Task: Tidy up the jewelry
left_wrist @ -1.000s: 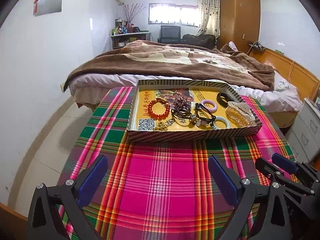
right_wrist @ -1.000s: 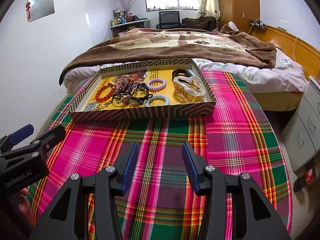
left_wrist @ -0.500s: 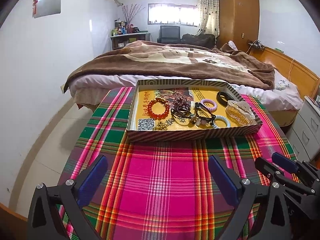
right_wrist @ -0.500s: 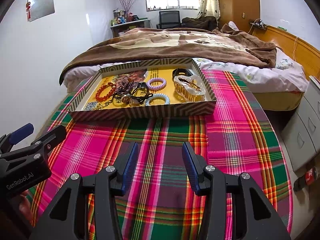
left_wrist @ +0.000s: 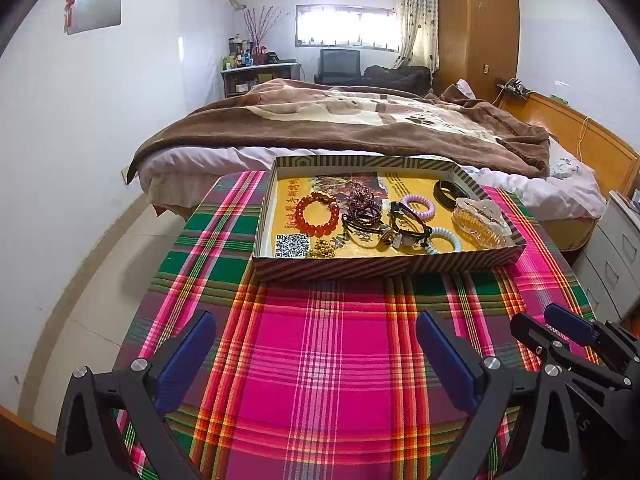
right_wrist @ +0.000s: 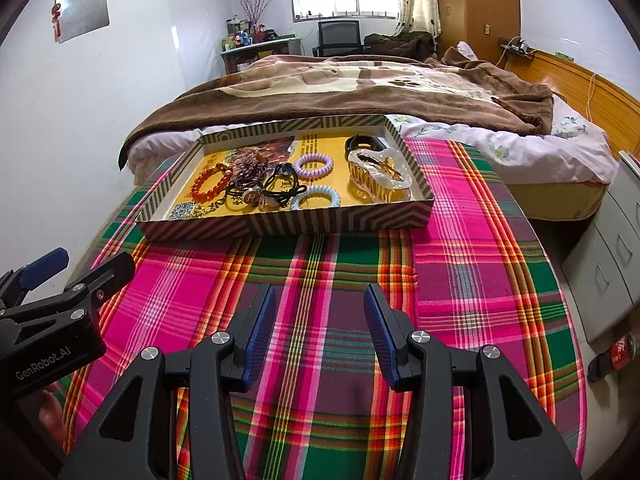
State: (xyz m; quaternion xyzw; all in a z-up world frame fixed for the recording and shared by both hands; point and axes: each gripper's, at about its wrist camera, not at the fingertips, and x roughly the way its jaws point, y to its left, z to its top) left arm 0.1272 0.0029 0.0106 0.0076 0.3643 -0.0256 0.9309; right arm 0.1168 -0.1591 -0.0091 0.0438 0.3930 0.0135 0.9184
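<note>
A striped cardboard tray (left_wrist: pixel 376 268) (right_wrist: pixel 280 224) with a yellow floor stands on the plaid tablecloth. It holds a red bead bracelet (left_wrist: pixel 318 214) (right_wrist: pixel 211 183), a dark bead bunch (left_wrist: pixel 362 200), black cord bracelets (left_wrist: pixel 404 224) (right_wrist: pixel 280 188), a purple coil tie (left_wrist: pixel 418 205) (right_wrist: pixel 313 164), a light blue coil tie (left_wrist: pixel 445 239) (right_wrist: pixel 316 197), a black band (left_wrist: pixel 450 192), a clear hair claw (left_wrist: pixel 480 220) (right_wrist: pixel 378 176) and a small gold piece (left_wrist: pixel 320 249). My left gripper (left_wrist: pixel 316 344) is open wide and empty, short of the tray. My right gripper (right_wrist: pixel 320 316) is open and empty, also short of the tray.
The plaid cloth (left_wrist: pixel 320 360) covers a round table. A bed with a brown blanket (left_wrist: pixel 360 128) lies just behind it. White drawers (right_wrist: pixel 616 248) stand at the right, a white wall at the left. The other gripper shows at the side of each view.
Both grippers have stayed open and nearly still; the tray appears very slightly lower in the left wrist view. Nothing was picked up or moved.
</note>
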